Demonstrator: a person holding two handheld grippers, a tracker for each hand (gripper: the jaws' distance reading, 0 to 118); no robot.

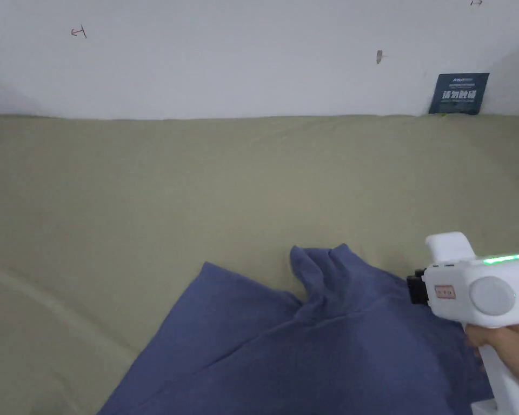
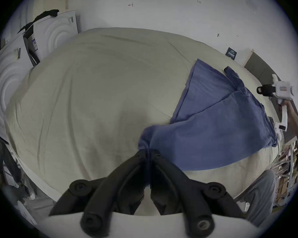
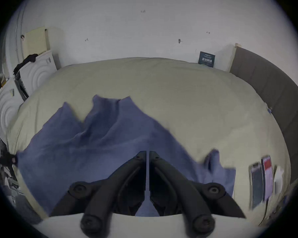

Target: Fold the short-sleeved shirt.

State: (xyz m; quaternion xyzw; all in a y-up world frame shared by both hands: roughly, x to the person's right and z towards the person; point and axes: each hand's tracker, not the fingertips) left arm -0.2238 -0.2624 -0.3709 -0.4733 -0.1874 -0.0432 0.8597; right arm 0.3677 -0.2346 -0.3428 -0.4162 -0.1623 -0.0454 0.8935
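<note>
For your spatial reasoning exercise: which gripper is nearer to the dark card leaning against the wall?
Right. The right gripper hovers over the blue shirt's far side, towards the dark card; the left gripper clamps the shirt's opposite end, farther away.

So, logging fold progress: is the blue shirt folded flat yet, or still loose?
Still loose. The shirt lies rumpled on the bed sheet, one corner bunched between the jaws of the left gripper, with ridges across its middle.

Bedroom-like room, wide bed under olive-beige sheet [image 1: 199, 178], padded brown headboard [image 3: 268, 87], marked plain white wall [image 1: 226, 54]
</note>
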